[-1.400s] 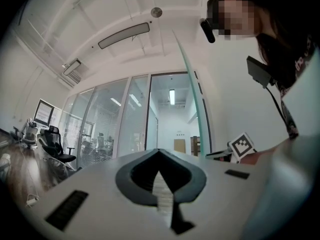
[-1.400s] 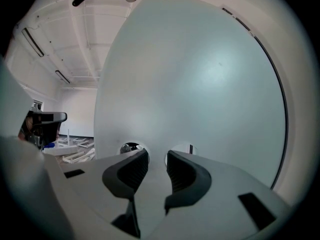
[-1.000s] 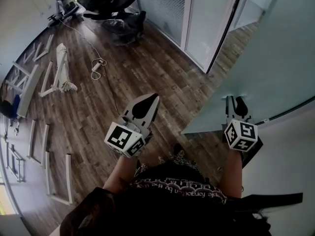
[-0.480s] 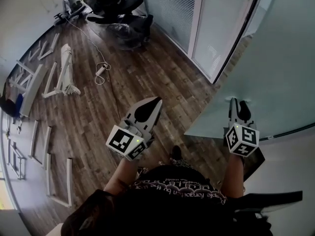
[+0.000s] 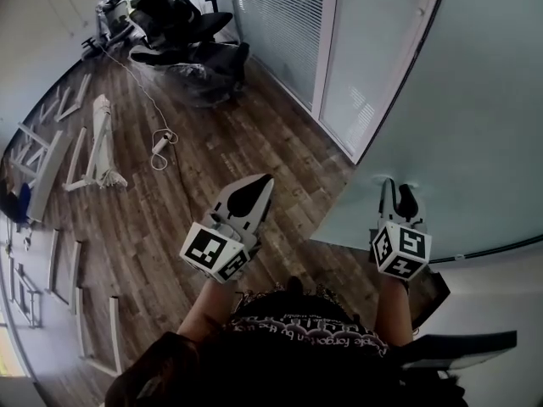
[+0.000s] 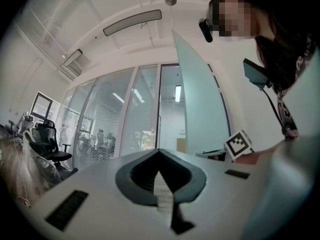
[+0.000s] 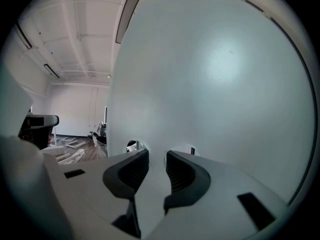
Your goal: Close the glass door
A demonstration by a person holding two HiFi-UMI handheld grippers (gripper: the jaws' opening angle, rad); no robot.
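The frosted glass door point(image 5: 462, 117) fills the right of the head view, swung out from its frame. My right gripper point(image 5: 392, 192) points level at its face near the lower edge. In the right gripper view the door point(image 7: 220, 79) takes up nearly everything; the right gripper point(image 7: 157, 156) has its fingertips at the glass, mirrored in it. Its jaws are closing with a gap still between them and nothing inside. My left gripper point(image 5: 253, 186) hangs over the wood floor left of the door, shut and empty point(image 6: 159, 156). The door's point(image 6: 199, 104) thin edge shows in the left gripper view.
A glass partition with blinds point(image 5: 280, 15) and a white door frame point(image 5: 338, 66) stand ahead. Black office chairs point(image 5: 182, 24) are at the far left. A cable point(image 5: 159, 147) and white frame parts point(image 5: 93, 142) lie on the floor to the left.
Both grippers have travelled forward with the person, the right one staying at the door's face. The door has swung along, toward the partition.
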